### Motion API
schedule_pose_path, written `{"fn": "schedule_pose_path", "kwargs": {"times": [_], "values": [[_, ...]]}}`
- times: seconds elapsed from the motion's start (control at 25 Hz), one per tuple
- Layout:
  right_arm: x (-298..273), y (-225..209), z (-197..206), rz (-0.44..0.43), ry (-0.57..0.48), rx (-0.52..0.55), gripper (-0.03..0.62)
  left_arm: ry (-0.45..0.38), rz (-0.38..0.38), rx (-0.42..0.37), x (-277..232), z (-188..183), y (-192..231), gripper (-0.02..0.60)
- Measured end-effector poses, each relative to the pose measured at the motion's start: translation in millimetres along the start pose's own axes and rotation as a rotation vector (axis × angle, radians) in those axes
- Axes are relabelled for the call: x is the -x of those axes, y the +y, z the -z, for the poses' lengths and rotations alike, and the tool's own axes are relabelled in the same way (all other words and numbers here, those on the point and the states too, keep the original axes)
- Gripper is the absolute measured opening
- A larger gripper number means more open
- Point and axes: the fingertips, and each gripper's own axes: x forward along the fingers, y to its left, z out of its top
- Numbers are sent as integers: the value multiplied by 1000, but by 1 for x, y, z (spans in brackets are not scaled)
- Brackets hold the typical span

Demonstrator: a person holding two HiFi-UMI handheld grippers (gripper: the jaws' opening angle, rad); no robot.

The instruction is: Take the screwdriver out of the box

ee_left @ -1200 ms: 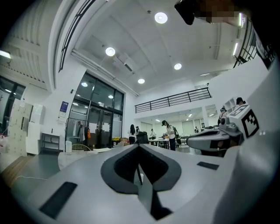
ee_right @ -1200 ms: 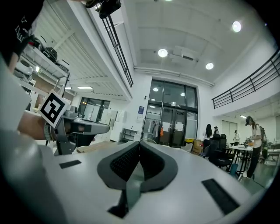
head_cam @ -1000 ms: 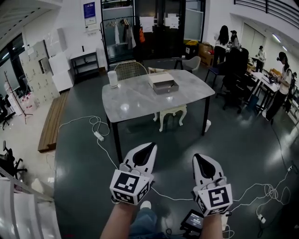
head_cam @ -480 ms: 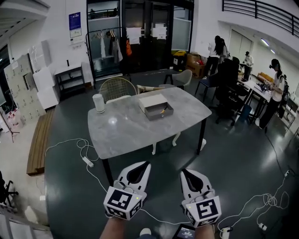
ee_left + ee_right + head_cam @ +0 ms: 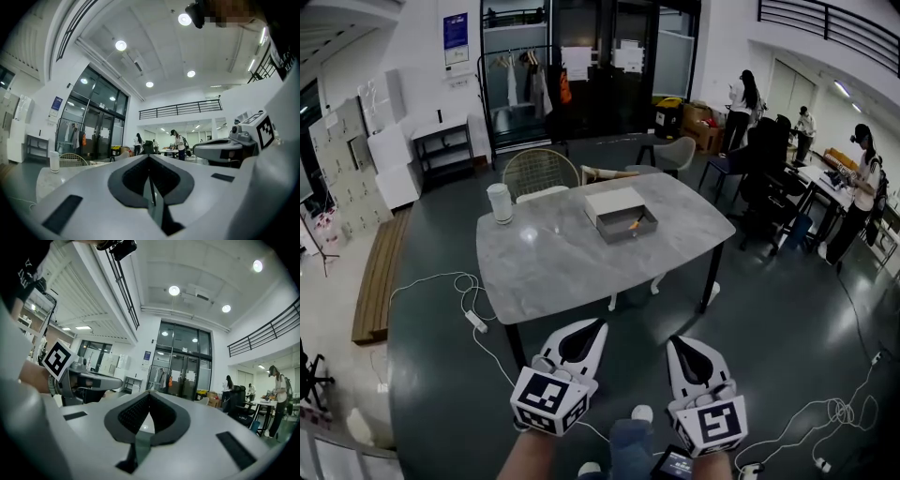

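Task not begun, by the look of it. Small orange-handled screwdriver (image 5: 635,223) lies inside the shallow grey open box (image 5: 630,238), 12 o'clock in the head view, well apart from both tools. White-and-black left tool (image 5: 598,324) & matching right tool (image 5: 672,341): jaws fully together, nothing held. Left to do: approach, reach in, grip, lift out. Grey marble-look worktop (image 5: 553,258) has a bare near edge, w/ a white cylinder (image 5: 499,202) at 10 o'clock of the box. Dark floor between is open; white cables (image 5: 469,300) trail at 9 o'clock.

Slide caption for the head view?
Both shut: left hand-held gripper, right hand-held gripper, short of the table with the open box.
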Motion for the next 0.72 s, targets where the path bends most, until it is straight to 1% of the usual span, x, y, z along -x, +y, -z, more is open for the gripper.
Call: {"fn": "schedule_pose_path", "kwargs": {"times": [0.08, 0.2, 0.28, 0.48, 0.72], "values": [[-12, -12, 3, -7, -36, -3, 25, 7, -5, -6, -14, 2, 6, 14], [-37, -36, 11, -13, -30, 17, 25, 10, -4, -19, -43, 4, 17, 13], [-55, -54, 14, -17, -32, 10, 25, 15, -9, -25, -64, 5, 23, 14], [-104, -106, 23, -36, -37, -9, 25, 9, -31, -15, -132, 0, 44, 14], [-157, -174, 34, -57, -40, -29, 25, 16, -37, -5, -218, 3, 60, 14]]}}
